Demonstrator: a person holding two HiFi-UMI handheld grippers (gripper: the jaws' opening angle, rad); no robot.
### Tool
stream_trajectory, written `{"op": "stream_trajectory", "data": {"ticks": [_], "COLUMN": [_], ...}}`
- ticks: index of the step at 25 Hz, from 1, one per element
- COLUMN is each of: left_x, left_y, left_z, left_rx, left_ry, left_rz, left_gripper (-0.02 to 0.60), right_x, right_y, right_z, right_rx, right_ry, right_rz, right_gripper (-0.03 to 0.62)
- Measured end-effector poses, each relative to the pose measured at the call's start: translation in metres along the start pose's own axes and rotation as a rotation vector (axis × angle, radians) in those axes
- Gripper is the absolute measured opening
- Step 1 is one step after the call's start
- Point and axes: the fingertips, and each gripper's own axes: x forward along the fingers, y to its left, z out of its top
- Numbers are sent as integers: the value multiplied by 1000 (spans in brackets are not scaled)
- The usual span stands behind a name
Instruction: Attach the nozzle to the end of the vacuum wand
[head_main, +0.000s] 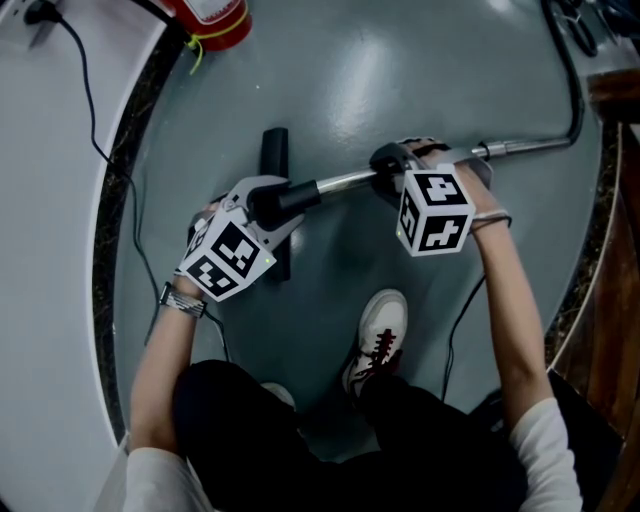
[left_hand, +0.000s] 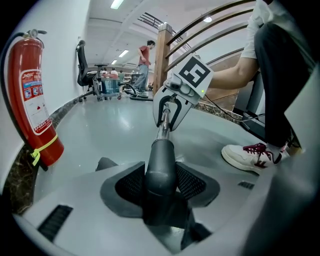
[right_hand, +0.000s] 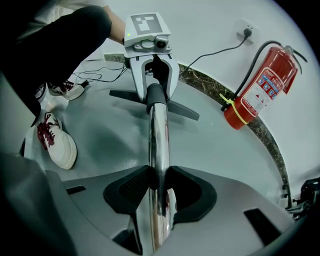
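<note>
– Jaws holding what?
– Those of the left gripper (left_hand: 160, 184) clamp the dark grey plastic nozzle neck (left_hand: 160, 159). Those of the right gripper (right_hand: 159, 189) pinch the shiny chrome vacuum wand (right_hand: 158, 130), which runs left to right.
– Farther off?
– The nozzle's black flat head (head_main: 275, 150) lies near-to-far, half hidden behind the left gripper. A black hose (head_main: 572, 80) is cut off at the far right.

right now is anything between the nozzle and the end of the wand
Nothing visible. The neck of the nozzle already meets the chrome wand with no gap showing; the left gripper grips the neck, the right gripper the wand.
</note>
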Motion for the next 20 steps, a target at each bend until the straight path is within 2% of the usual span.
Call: {"op": "stream_trajectory", "data": {"ticks": [10,20], "left_x": [-3,-6], "left_y": [-4,-6], "left_z": [-3,-4], "left_rx": [18,-2], "left_ry": [30,45], "left_rz": [-14,-55], "left_gripper": [193,192], "right_x": [2,0], "right_y": [8,11], "right_z": [4,8], "right_rx": [-41,-83], "right_ry": [-2,2], "right_rz": [-1,-23], "right_gripper": [155,155]}}
